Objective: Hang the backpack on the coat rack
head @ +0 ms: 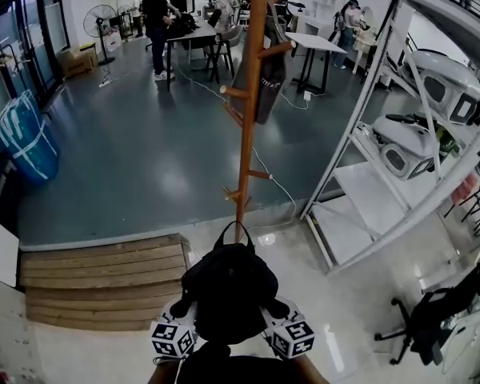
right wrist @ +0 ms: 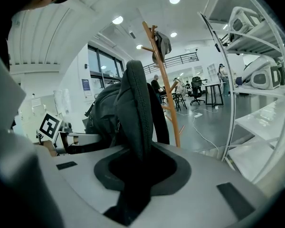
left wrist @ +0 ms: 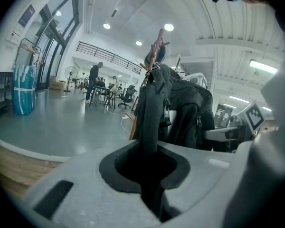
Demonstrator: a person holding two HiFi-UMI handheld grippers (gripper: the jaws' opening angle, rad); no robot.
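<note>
Backpack [head: 224, 286] hangs between your two grippers, lifted off the floor. The coat rack [head: 248, 134] stands straight ahead of them and is not yet within touch. Your left gripper [left wrist: 149, 175] is pinching a dark strap [left wrist: 149, 113] that rises out of its jaws. The right gripper [right wrist: 133, 175] is closed in the same way on the padded shoulder strap [right wrist: 135, 108]. Both pairs of jaws are nearly together with fabric between them, so neither gripper is empty.

The step in hand, as I judge it, is the carry towards the rack. The top loop [head: 234, 232] of the backpack stands up on the side far from the grippers, towards the pole. This is probably the part that must go over a peg. Choose a free one: the low peg [head: 231, 192] is the nearest ahead of the grippers, while a dark garment [head: 268, 78] already hangs on the higher ones.

Bring both grippers forward at equal height, so that the bag does not tilt. Then raise them until the loop is above the peg tip, and lower it on. Stay away from the metal shelf [head: 384, 174] to the right of the right gripper. Open the jaws only when the peg carries the weight.
</note>
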